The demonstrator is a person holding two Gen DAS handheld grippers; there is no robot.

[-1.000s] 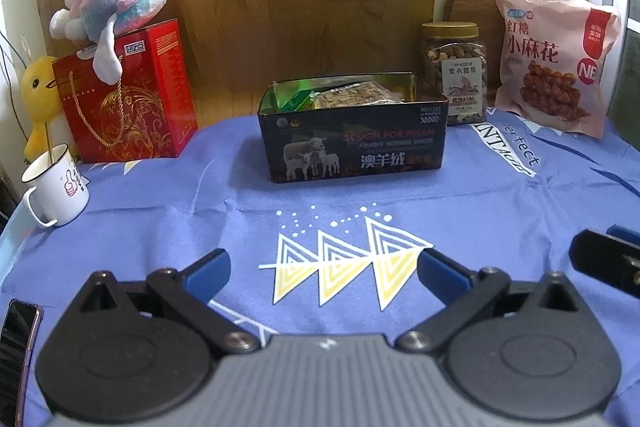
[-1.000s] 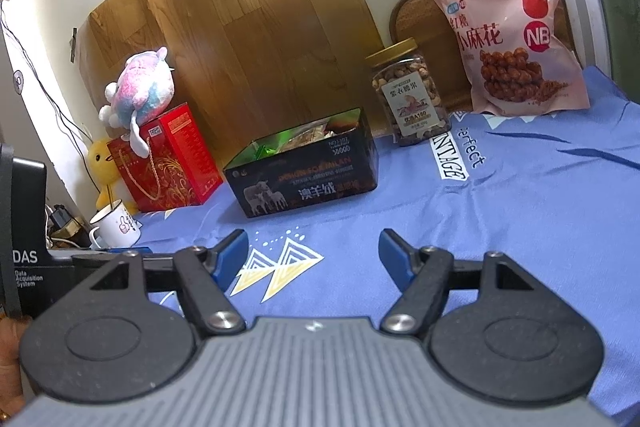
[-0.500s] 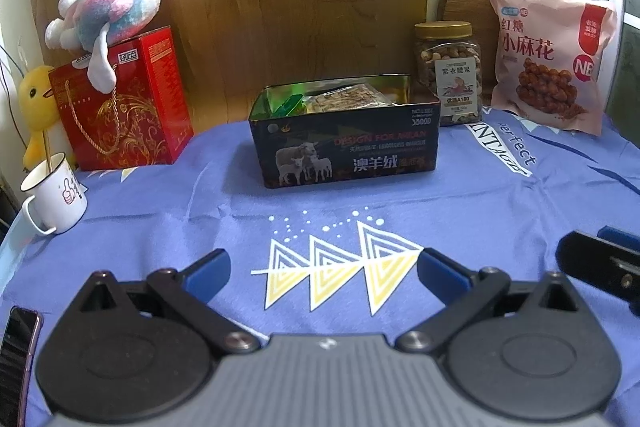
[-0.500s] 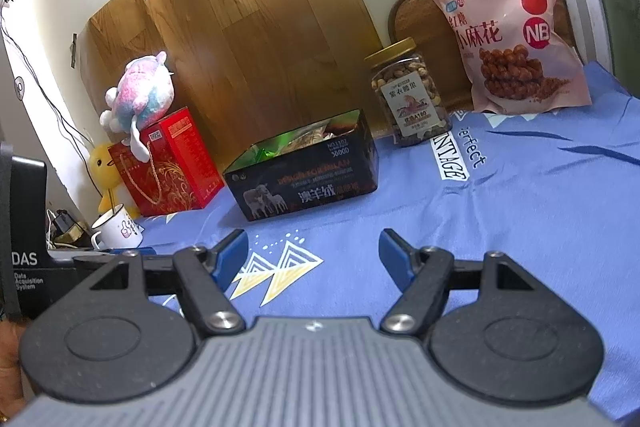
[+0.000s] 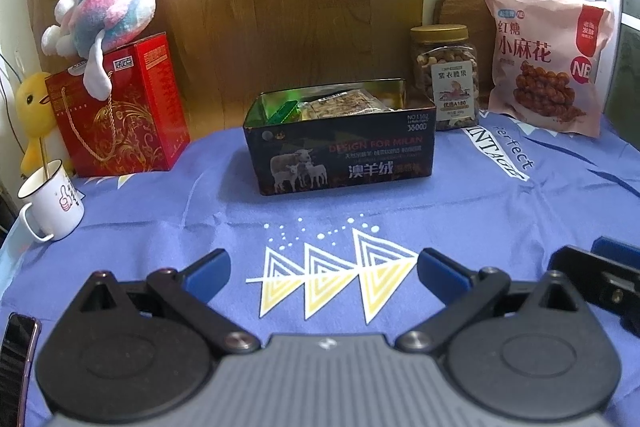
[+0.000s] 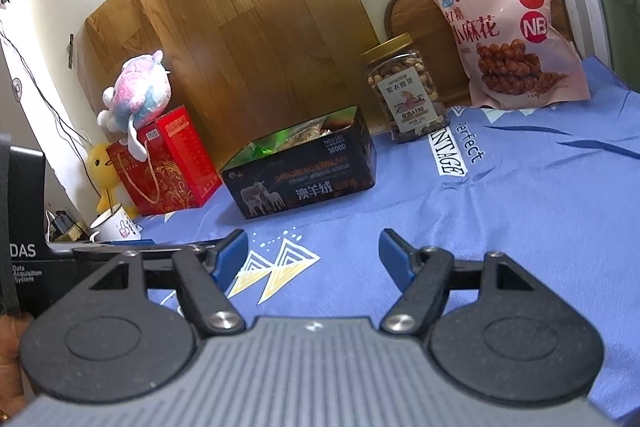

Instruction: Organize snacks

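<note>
The dark tin box (image 5: 340, 147) stands open near the middle of the bench, on a blue cloth (image 5: 500, 211) printed with yellow-and-white triangles and the words "perfect" and "VINTAGE". Its front reads "DESIGN FOR MILAN" above "澳羊绒" beside a picture of sheep, with "NO.110" and "3800D" at the upper right corner; wrapped snacks (image 5: 344, 105) lie inside it, one green and one pale. Just behind the box's right end stands a clear nut jar (image 5: 446, 79) with a gold lid, its label reading "紫衣腰果". To the right of the jar a pink snack bag (image 5: 544, 59) leans against the wall, marked "红糖 小麻花" and "NB". At the left, a red gift box (image 5: 120, 107) carries a pastel plush toy (image 5: 108, 15); a white mug (image 5: 50, 203) sits in front of it. The left tool (image 5: 324, 273) hangs low over the cloth with its blue pads wide apart and nothing between them; the right tool (image 6: 312, 253) is likewise spread wide and empty, beside a black unit (image 6: 24, 259) lettered "DAS Data Acquisition System". Compared with a second ago, both tools keep the same spread, and the box, jar and bag lie where they were.
</note>
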